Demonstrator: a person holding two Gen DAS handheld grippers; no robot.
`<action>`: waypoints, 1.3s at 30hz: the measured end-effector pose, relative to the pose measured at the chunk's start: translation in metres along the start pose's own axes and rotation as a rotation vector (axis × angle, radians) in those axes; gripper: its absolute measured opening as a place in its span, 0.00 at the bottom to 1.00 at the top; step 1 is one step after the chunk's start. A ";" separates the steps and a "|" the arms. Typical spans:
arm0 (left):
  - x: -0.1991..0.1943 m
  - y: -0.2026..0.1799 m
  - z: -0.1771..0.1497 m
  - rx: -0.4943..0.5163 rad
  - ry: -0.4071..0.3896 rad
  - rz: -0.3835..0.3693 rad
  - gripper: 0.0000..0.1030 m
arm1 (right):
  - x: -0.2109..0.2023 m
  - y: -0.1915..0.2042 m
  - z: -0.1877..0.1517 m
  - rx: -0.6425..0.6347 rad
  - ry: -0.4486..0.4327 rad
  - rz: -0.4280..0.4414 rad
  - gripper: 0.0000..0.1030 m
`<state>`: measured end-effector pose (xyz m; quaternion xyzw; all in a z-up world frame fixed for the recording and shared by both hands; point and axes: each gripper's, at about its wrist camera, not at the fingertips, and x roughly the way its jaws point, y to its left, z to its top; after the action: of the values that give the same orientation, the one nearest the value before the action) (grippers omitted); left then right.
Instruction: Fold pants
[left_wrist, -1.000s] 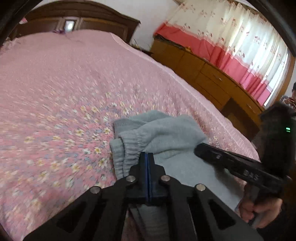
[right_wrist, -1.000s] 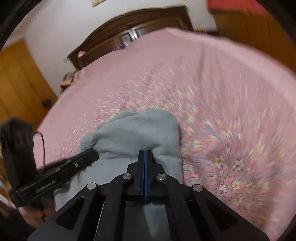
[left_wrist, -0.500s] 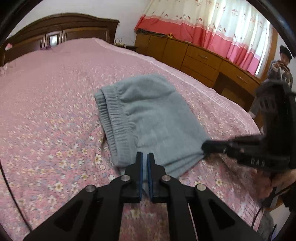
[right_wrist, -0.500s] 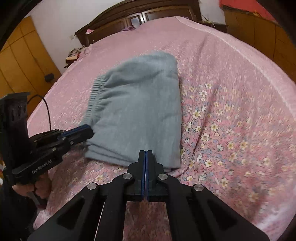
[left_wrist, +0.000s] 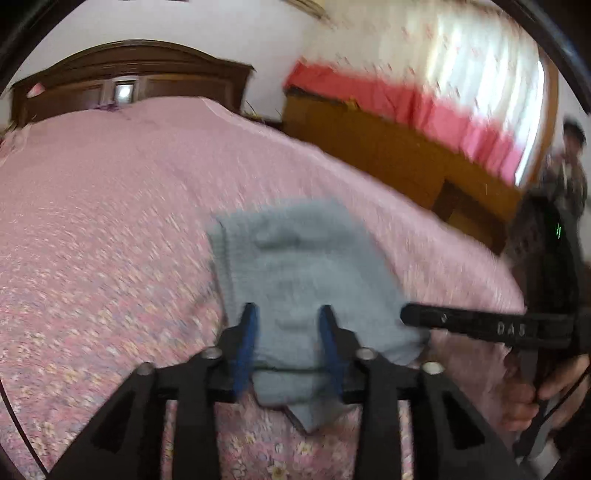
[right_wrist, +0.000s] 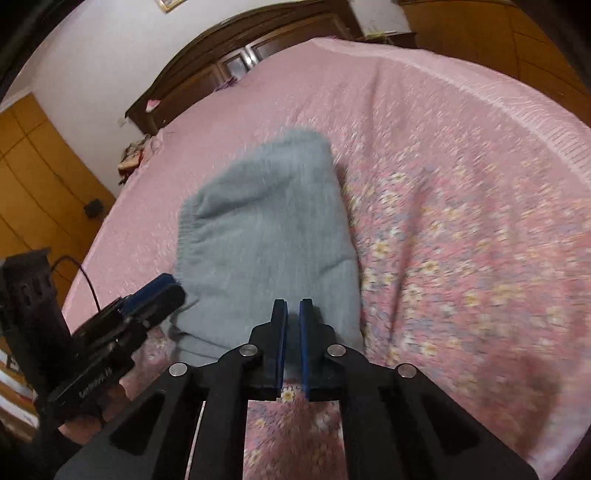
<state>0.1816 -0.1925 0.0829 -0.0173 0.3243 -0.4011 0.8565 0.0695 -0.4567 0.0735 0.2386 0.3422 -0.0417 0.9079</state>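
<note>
Left wrist view: the left hand-held gripper (left_wrist: 288, 314) is spread wide over folded grey pants (left_wrist: 306, 273) at frame centre; the right hand-held gripper (right_wrist: 291, 310) is parted narrowly, holding nothing.

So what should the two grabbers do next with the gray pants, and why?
Probably pull both straight back off the pants. They lie folded in a small stack on the pink bedspread, and the left gripper and right gripper are both open at the near edge, gripping nothing. The fold looks finished, so letting it lie seems best.

Folded pants (left_wrist: 303, 273) on bed (left_wrist: 103, 229), headboard (left_wrist: 125, 81) behind.
</note>
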 end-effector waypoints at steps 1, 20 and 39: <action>-0.004 0.009 0.011 -0.045 -0.016 -0.024 0.61 | -0.005 -0.001 0.010 -0.001 -0.044 -0.006 0.47; 0.117 0.113 0.042 -0.525 0.246 -0.419 0.33 | 0.077 -0.070 0.079 0.087 0.004 0.320 0.15; 0.177 -0.003 0.112 -0.343 0.272 -0.423 0.22 | -0.034 -0.127 0.104 0.131 -0.252 0.111 0.09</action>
<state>0.3262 -0.3442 0.0764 -0.1749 0.4883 -0.5084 0.6874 0.0759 -0.6197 0.1113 0.3087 0.2083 -0.0435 0.9270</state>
